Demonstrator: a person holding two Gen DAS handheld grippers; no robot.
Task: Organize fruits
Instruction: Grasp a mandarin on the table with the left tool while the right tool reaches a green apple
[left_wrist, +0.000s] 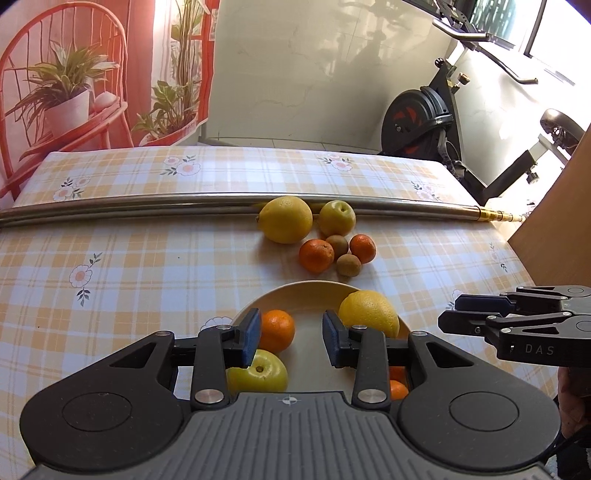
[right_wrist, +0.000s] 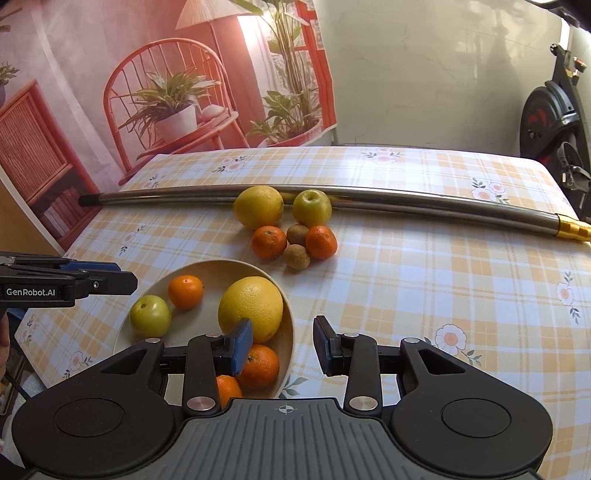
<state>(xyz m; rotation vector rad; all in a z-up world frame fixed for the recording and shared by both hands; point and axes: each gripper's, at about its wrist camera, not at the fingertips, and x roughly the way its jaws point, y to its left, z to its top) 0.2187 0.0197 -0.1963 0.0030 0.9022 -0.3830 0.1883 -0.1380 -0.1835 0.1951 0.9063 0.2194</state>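
Left wrist view: the left claw (left_wrist: 291, 341) hangs above the cream bowl (left_wrist: 314, 291) with its blue pads set narrowly apart and nothing between them; an orange (left_wrist: 277, 329) and a green apple (left_wrist: 258, 373) lie behind the left pad, a large lemon (left_wrist: 369, 312) behind the right. Two more oranges (left_wrist: 398, 384) show only in part past the right finger. The right claw (left_wrist: 476, 314) enters at the right edge, narrow and empty.

Right wrist view: the right claw (right_wrist: 283, 345) is likewise narrow and holds nothing, poised over the bowl's (right_wrist: 288, 321) near rim and the checked cloth of the desk (right_wrist: 424, 277). The left claw (right_wrist: 107, 278) reaches in from the left.

Fruit still to be gathered sits in a tight cluster well beyond the bowl: a second lemon (right_wrist: 258, 206) and a yellow-green apple (right_wrist: 312, 208), both resting against a metal rod (right_wrist: 424, 195) that lies across the desk and probably stops them rolling away; in front of them are two mandarins (right_wrist: 269, 242) (right_wrist: 321, 242) and two small brown fruits, perhaps kiwis (right_wrist: 297, 234) (right_wrist: 296, 256), touching one another.

Judged from this layout, sorting is about half done, and both claws are free for the next pick. The round, smooth-skinned fruit would likely roll if nudged, so a grasp across the widest part seems advisable.
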